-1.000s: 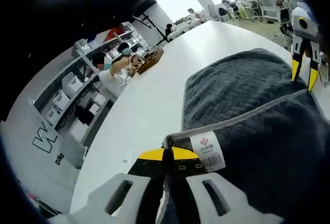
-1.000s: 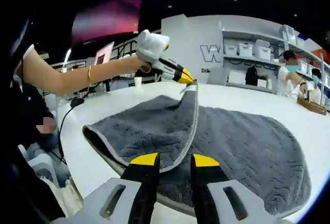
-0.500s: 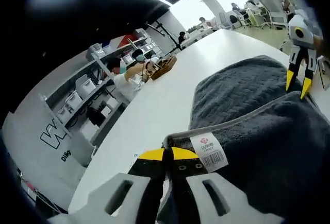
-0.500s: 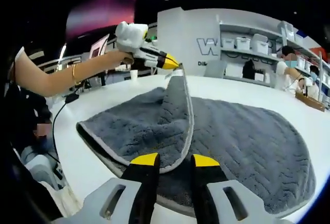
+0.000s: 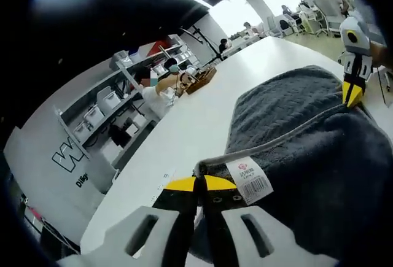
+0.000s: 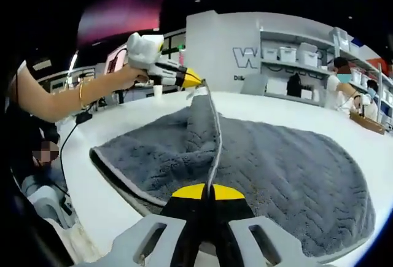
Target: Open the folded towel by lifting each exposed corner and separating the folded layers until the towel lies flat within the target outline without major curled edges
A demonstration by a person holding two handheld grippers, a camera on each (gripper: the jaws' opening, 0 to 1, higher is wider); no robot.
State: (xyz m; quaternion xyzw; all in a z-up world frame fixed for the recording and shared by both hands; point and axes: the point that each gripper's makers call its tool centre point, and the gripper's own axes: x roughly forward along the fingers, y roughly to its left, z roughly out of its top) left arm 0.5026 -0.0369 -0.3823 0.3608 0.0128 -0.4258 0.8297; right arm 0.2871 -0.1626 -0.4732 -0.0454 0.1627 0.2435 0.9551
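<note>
A dark grey towel with a pale grey hem lies on a white table. In the left gripper view my left gripper is shut on a towel corner that carries a white barcode label. The right gripper view has that same left gripper holding this corner up above the table, with the hem running down from it. My right gripper is shut on the near end of that raised hem. The right gripper also appears at the towel's far edge, jaws together.
The white table stretches far to the left of the towel. A person's bare arm with a bracelet holds the left gripper. Shelves with white boxes and seated people line the background. A cable hangs off the table's left edge.
My right gripper went from open over the hem to shut on it. The left gripper kept its hold on the labelled corner and drew it further away, pulling the raised fold straighter.
</note>
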